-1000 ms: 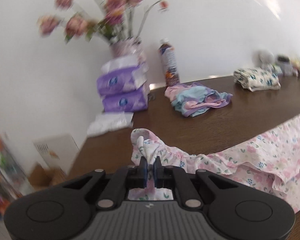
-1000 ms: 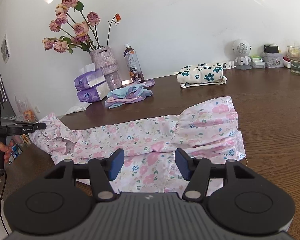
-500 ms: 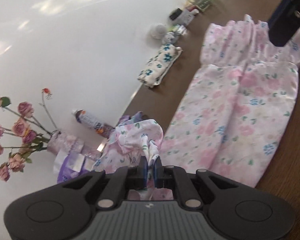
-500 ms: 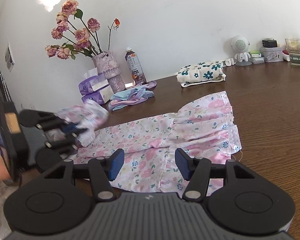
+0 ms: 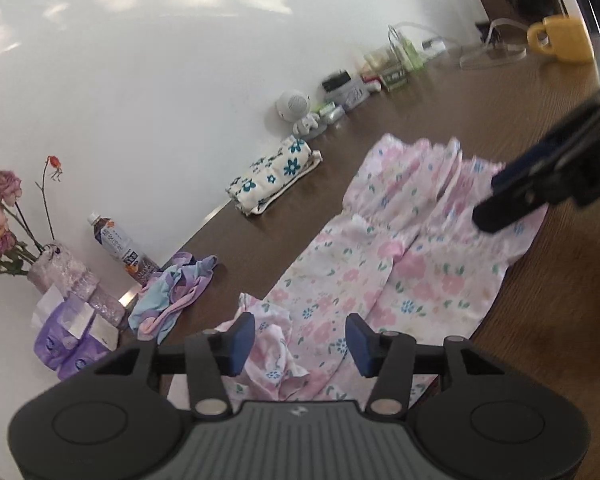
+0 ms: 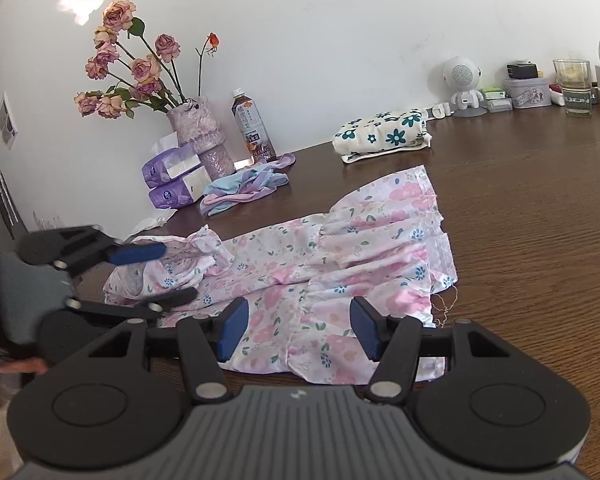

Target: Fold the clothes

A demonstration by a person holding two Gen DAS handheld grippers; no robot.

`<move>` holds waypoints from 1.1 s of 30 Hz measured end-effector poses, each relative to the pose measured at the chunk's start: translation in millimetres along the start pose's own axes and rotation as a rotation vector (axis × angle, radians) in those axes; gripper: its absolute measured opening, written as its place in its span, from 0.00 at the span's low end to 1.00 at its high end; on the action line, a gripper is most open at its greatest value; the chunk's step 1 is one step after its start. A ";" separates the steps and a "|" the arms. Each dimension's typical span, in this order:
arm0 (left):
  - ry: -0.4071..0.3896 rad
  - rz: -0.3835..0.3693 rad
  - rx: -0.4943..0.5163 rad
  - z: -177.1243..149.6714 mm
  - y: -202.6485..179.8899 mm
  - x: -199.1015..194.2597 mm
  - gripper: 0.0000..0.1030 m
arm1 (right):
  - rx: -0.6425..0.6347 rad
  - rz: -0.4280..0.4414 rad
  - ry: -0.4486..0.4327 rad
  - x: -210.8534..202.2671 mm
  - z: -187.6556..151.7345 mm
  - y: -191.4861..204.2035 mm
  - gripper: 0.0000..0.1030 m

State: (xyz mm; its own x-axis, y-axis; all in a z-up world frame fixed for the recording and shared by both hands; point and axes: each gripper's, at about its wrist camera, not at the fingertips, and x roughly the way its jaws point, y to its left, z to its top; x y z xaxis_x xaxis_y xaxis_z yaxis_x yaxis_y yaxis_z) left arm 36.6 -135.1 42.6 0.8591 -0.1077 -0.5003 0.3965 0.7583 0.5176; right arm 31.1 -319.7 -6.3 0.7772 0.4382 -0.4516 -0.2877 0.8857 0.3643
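Left-wrist view: left tool [image 5: 300,344] hung spread, empty, over the bunched end of the floral garment [image 5: 380,280] on the surface [image 5: 540,320]; that loose end could slump unfolded. Right-wrist view: right tool [image 6: 294,330] stood spread over the garment's near edge, risking a single-layer grab.

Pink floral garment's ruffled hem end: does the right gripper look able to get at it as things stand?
Probably yes. The right gripper is open and hovers over the pink floral garment, whose hem end lies flat on the bare table with nothing on it. The left gripper is at the opposite end.
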 end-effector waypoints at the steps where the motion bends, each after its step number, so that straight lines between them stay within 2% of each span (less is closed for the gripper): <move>1: -0.023 -0.028 -0.051 -0.4 9.7 -9.5 0.49 | -0.004 0.003 0.004 1.8 0.2 1.4 0.56; 3: -0.053 -0.078 -0.161 -5.3 31.8 -24.5 0.49 | -0.011 0.008 0.013 5.7 0.4 4.8 0.56; 6: -0.076 -0.113 -0.341 -22.3 68.5 -41.6 0.49 | -0.030 0.025 0.031 13.0 0.9 14.3 0.56; 8: -0.074 -0.082 -0.437 -38.3 90.3 -46.3 0.49 | -0.044 0.037 0.041 18.0 2.0 22.3 0.56; 11: -0.042 0.012 -0.537 -62.3 114.3 -41.5 0.47 | -0.068 0.065 0.052 26.1 4.4 38.0 0.56; 14: -0.015 0.010 -0.588 -80.4 128.3 -27.8 0.40 | -0.096 0.108 0.057 34.0 8.3 58.6 0.56; 17: -0.001 -0.029 -0.582 -86.8 128.6 -10.7 0.28 | -0.130 0.137 0.051 39.9 10.9 79.3 0.56; 23: 0.051 -0.075 -0.452 -87.2 102.5 19.1 0.27 | -0.204 0.170 0.025 50.9 20.4 116.1 0.53; 24: 0.056 -0.078 -0.438 -87.7 98.6 22.0 0.27 | -0.225 0.172 0.017 53.9 22.6 122.7 0.51; 28: 0.071 -0.095 -0.446 -93.2 93.9 30.3 0.27 | -0.312 0.177 -0.003 68.8 30.5 148.6 0.31; 31: 0.073 -0.113 -0.477 -97.3 95.6 31.9 0.28 | -0.356 0.177 0.045 91.4 29.7 159.7 0.18; 33: 0.065 -0.127 -0.499 -99.3 99.3 29.3 0.29 | -0.393 0.156 0.083 105.3 24.8 164.8 0.17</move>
State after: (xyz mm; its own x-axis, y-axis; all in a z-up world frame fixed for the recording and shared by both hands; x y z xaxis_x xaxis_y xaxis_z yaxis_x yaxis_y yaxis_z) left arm 68.9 0.9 10.4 0.7863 -0.1905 -0.5877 0.2796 0.9580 0.0636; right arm 79.4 -131.4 26.4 0.6645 0.5683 -0.4853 -0.6023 0.7917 0.1024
